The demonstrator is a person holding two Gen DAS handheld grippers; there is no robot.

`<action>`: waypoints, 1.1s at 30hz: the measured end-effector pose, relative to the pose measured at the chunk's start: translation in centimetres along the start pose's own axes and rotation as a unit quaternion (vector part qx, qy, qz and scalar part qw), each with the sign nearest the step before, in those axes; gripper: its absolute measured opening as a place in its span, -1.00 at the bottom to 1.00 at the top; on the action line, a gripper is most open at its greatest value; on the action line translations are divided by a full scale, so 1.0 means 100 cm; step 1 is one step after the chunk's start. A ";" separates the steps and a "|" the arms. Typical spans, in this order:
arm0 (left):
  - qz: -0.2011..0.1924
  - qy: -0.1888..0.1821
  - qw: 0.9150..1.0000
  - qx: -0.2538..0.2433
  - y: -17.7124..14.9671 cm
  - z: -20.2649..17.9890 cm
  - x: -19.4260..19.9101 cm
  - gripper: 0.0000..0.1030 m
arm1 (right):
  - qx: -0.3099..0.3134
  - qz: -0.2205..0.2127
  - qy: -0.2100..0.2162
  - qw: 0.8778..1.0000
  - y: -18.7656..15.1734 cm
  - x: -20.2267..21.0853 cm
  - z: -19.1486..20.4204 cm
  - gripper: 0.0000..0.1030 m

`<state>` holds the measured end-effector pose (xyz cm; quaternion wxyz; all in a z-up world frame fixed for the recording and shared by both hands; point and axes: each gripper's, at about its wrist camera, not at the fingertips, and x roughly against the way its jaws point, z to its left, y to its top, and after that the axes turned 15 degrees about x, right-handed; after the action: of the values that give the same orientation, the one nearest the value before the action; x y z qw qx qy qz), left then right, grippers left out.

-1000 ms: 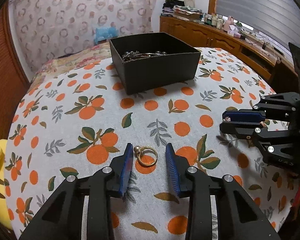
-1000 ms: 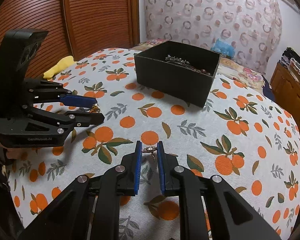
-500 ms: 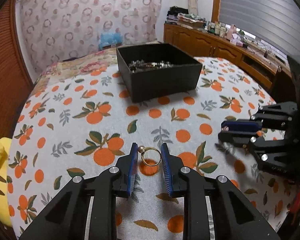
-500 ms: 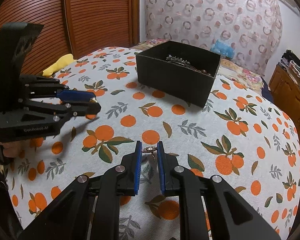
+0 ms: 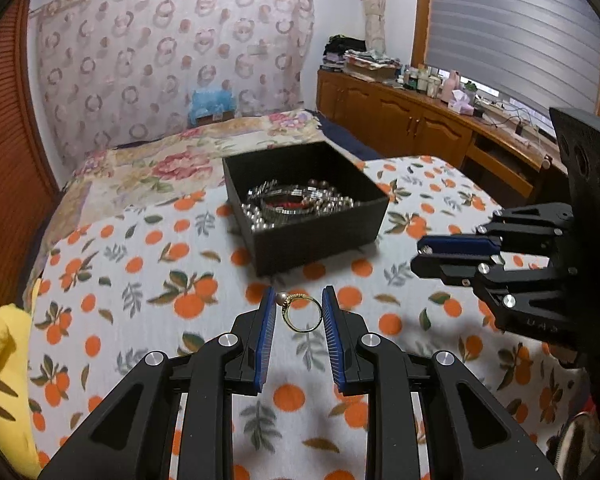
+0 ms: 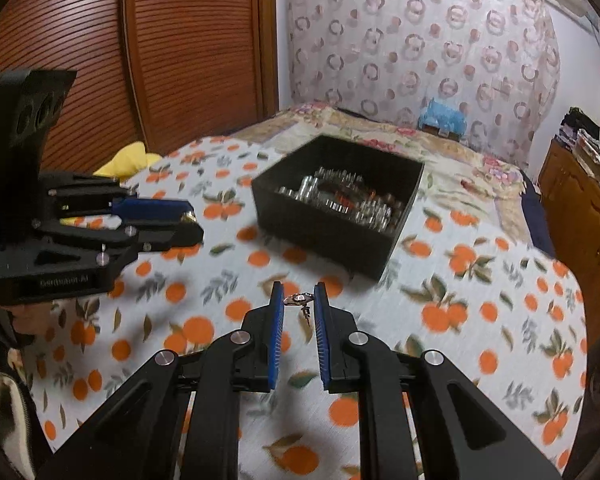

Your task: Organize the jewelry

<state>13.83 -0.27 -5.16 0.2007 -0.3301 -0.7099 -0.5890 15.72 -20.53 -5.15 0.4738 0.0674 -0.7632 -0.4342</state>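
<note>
My left gripper (image 5: 298, 304) is shut on a gold ring with a pearl (image 5: 300, 312) and holds it above the orange-print cloth. My right gripper (image 6: 299, 300) is shut on a small silver earring (image 6: 299, 300), also lifted off the cloth. A black open box (image 5: 320, 236) with several silver bracelets and beads stands ahead of both grippers; it also shows in the right wrist view (image 6: 332, 232). The right gripper appears at the right of the left wrist view (image 5: 424, 258). The left gripper appears at the left of the right wrist view (image 6: 194, 226).
The orange-print cloth (image 5: 140, 280) covers a table by a floral bed (image 5: 172, 156). A yellow cloth (image 5: 0, 344) lies at the left edge. A wooden cabinet (image 5: 420, 124) with clutter runs along the right wall. A brown slatted door (image 6: 180, 48) stands behind.
My left gripper closed on the ring and lifted it off the cloth toward the box. My right gripper rose with the earring and moved nearer the box.
</note>
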 end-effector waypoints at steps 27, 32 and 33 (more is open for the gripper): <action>-0.012 -0.012 1.000 0.013 0.047 0.014 -0.025 -0.57 | 0.001 -0.024 0.000 1.000 0.049 -0.057 -0.059 -0.66; -0.011 -0.010 1.000 0.007 0.052 0.011 -0.031 -0.57 | -0.010 -0.025 -0.002 1.000 0.045 -0.057 -0.065 -0.51; -0.011 -0.009 1.000 0.005 0.054 0.009 -0.032 -0.57 | -0.011 -0.026 -0.004 1.000 0.046 -0.057 -0.065 -0.51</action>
<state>19.98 0.39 -3.73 0.1888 -0.3266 -0.7182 -0.5846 25.28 -18.70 -4.48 0.4599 0.0809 -0.7583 -0.4548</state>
